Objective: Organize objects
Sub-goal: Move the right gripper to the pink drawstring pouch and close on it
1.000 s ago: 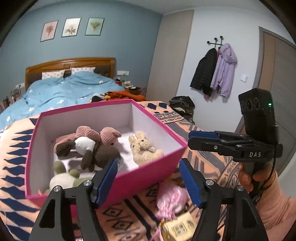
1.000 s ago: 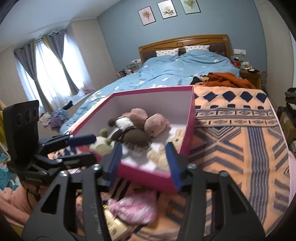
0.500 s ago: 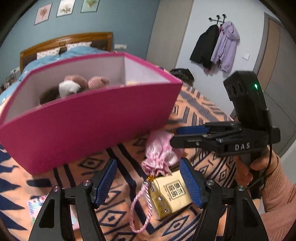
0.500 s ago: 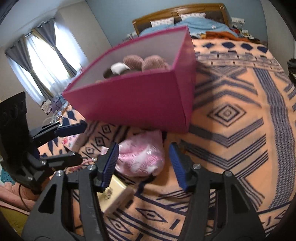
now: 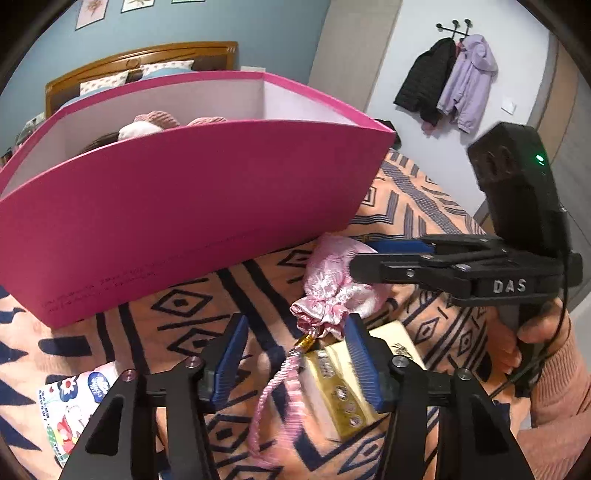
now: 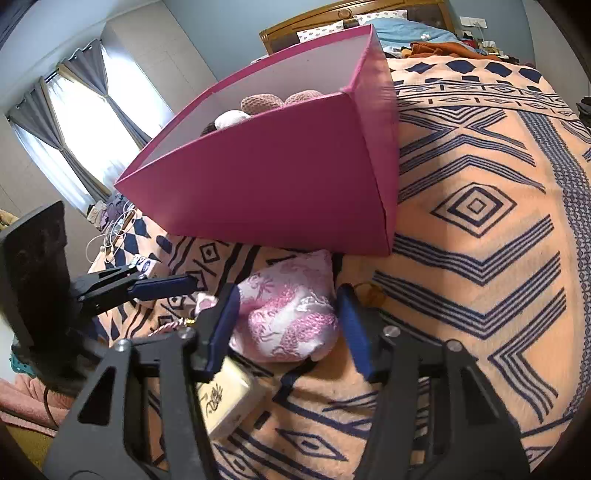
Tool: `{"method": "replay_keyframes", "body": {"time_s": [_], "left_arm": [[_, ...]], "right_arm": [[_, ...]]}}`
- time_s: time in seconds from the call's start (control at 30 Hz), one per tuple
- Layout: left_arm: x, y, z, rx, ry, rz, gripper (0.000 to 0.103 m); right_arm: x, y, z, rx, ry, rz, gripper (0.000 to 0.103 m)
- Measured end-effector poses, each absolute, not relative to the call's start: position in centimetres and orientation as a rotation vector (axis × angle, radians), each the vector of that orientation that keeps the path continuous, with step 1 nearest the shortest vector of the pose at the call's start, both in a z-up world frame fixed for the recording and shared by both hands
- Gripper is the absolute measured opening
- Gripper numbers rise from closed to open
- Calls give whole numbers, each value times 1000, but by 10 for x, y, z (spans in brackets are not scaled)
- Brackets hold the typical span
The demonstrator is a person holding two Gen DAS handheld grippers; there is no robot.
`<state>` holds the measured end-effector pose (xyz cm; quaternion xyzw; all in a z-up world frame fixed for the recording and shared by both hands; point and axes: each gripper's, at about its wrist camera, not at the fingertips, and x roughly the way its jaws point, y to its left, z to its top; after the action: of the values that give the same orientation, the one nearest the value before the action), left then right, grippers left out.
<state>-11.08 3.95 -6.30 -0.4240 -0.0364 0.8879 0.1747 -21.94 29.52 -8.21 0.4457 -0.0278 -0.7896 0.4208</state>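
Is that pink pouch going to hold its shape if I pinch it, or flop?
The pouch looks like soft satin, bulging and creased, so it will probably squash and sag. Its sheen suggests it may slip between the right gripper's closing jaws. The tassel cord will likely dangle.

The far wall is blue-grey, with 3 framed prints cut off by the top edge. A wooden headboard stands against it, with patterned pillows in front. On the white side wall, a coat rack holds a black jacket and a lilac one. Grey curtains frame a bright window. An orange blanket with navy geometric patterns covers the bed.
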Motion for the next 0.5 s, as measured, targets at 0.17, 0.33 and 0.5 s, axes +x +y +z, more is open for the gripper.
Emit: {"method": "replay_keyframes", "body": {"time_s": [0.17, 0.33, 0.5], "left_arm": [[-112, 33, -65, -1223, -97, 2572, 50], [-117, 21, -64, -1243, -146, 2571, 49], [-117, 26, -60, -1217, -132, 2542, 50]], "right_arm": [[-212, 300, -83, 1126, -92, -1978, 42], [-196, 299, -82, 1131, -76, -1944, 40], [-199, 307, -81, 1136, -114, -1973, 43]]}}
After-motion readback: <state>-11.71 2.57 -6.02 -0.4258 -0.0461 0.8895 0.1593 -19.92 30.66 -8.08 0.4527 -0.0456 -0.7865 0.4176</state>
